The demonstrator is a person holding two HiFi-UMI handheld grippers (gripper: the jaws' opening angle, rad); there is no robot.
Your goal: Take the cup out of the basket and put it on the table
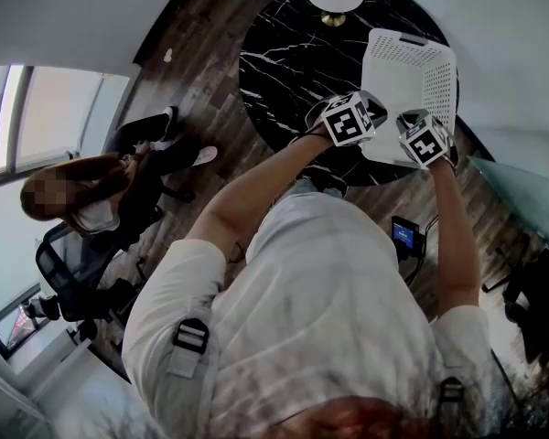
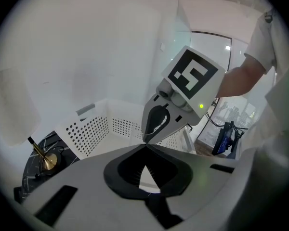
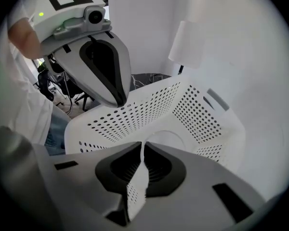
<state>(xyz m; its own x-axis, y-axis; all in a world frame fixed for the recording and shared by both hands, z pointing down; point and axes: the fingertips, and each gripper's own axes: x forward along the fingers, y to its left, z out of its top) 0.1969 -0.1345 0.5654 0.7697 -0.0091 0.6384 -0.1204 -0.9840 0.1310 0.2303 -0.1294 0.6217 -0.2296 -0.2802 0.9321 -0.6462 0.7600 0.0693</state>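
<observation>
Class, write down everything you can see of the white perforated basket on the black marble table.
The white perforated plastic basket is rectangular and open-topped, with round holes in its walls, a solid rim and a slot handle in one end wall. It stands at the near right edge of the round black marble table. A pale round shape lies on its floor, unidentifiable. The right gripper appears to pinch its near rim; the left gripper, shut, is at its left side.
</observation>
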